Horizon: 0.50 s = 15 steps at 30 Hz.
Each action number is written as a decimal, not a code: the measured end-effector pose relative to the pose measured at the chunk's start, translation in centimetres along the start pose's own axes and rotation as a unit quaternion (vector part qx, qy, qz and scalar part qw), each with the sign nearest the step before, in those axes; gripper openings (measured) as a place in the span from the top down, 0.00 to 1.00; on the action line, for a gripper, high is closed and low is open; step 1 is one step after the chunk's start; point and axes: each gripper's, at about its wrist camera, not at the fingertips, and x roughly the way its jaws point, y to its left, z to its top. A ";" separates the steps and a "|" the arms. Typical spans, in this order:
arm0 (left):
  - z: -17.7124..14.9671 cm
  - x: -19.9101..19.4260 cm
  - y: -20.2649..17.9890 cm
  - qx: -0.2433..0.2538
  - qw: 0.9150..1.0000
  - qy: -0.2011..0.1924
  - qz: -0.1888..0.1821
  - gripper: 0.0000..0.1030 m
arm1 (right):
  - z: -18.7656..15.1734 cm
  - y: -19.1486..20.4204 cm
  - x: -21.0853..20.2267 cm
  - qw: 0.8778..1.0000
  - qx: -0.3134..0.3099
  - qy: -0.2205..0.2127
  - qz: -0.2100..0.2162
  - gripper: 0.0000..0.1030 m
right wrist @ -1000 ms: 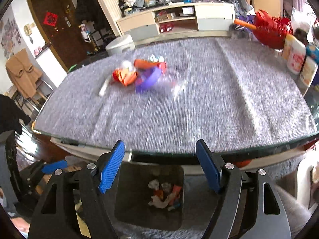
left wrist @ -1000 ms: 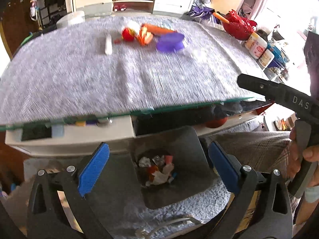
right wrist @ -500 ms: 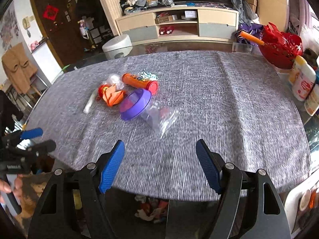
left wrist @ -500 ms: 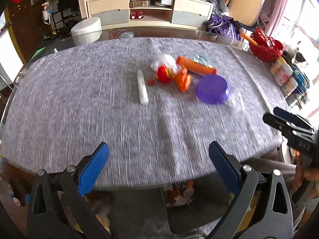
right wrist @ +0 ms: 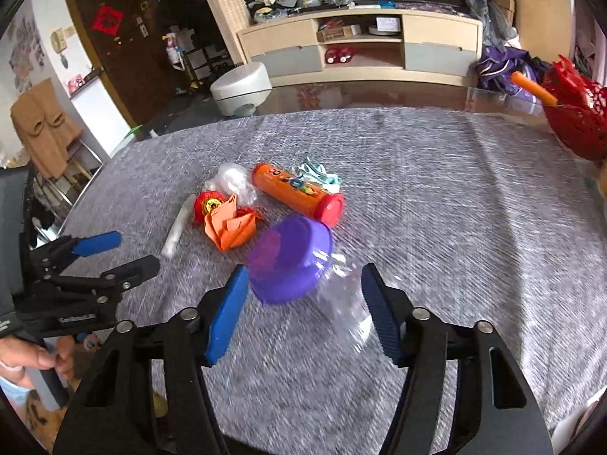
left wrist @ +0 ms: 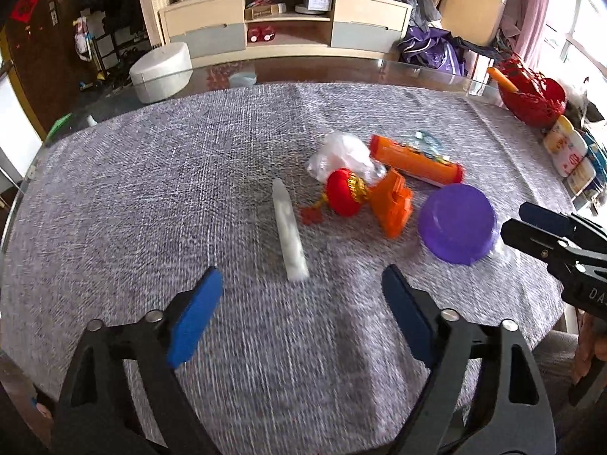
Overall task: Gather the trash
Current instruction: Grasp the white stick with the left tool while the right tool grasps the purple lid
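The left gripper is spread wide and holds nothing, near the table's front edge. Ahead lies a white tube, then a red ornament, orange paper, an orange canister, and a purple bowl. A blurred clear bag sits between the right gripper's parted fingers, ungripped.

Both claws are now up over the worktop, away from the bin below its edge, which is out of sight. The left claw now faces the white tube; the right claw sits just short of the purple bowl.
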 end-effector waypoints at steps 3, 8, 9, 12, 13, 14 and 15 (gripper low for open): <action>0.8 1.5 0.8 -0.007 1.000 0.006 -0.003 0.27 | 0.3 0.2 1.1 1.000 0.001 0.006 -0.004 0.41; 1.4 3.7 1.5 -0.015 1.000 0.020 -0.010 0.40 | 0.5 0.0 2.5 1.000 0.011 0.016 -0.001 0.41; 1.5 4.1 1.5 -0.016 0.999 0.024 -0.013 0.44 | 0.6 0.0 2.6 1.000 0.010 0.017 0.000 0.41; 1.6 4.5 1.0 0.001 1.000 0.016 -0.003 0.48 | 0.7 0.3 2.9 1.000 0.004 0.018 0.004 0.43; 1.6 4.5 0.9 0.005 1.000 0.014 -0.004 0.54 | 0.8 0.5 3.0 1.000 0.002 0.018 0.006 0.46; 1.7 4.6 0.8 0.008 1.000 0.013 -0.002 0.57 | 0.9 0.7 3.0 1.000 0.001 0.020 0.009 0.51; 1.7 4.6 0.8 0.011 1.000 0.012 0.000 0.63 | 1.0 0.8 3.1 1.000 0.000 0.020 0.011 0.57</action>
